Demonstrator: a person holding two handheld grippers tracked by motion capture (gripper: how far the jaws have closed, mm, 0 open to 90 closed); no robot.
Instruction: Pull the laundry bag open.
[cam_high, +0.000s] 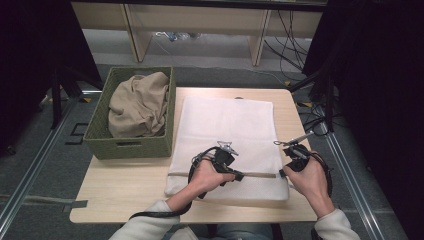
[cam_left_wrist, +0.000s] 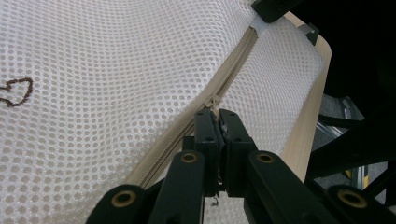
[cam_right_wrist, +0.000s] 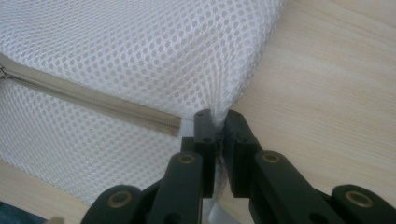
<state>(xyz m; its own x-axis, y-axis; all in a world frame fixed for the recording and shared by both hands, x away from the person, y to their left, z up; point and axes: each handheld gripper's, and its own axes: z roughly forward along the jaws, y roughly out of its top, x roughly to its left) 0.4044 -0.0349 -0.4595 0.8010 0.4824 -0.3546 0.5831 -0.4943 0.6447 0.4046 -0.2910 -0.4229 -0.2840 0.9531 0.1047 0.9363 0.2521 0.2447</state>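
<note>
Figure: zipper work on a white mesh laundry bag (cam_high: 227, 127), which lay flat on the wooden table (cam_high: 125, 187) beside a green basket (cam_high: 131, 145) holding a tan cloth (cam_high: 137, 105). I had the left gripper (cam_left_wrist: 218, 122) clamped together on the zipper pull (cam_left_wrist: 215, 102), partway along the beige zipper (cam_right_wrist: 93, 100). The right gripper (cam_right_wrist: 217, 122) was pinched onto the bag's mesh corner (cam_right_wrist: 219, 100) at the zipper's end, near the table's right edge. Risks as I judged them: the small pull could slip from the pads if I dragged it off-line, and the thin mesh could bunch or slide out, leaving the zipper slack.
</note>
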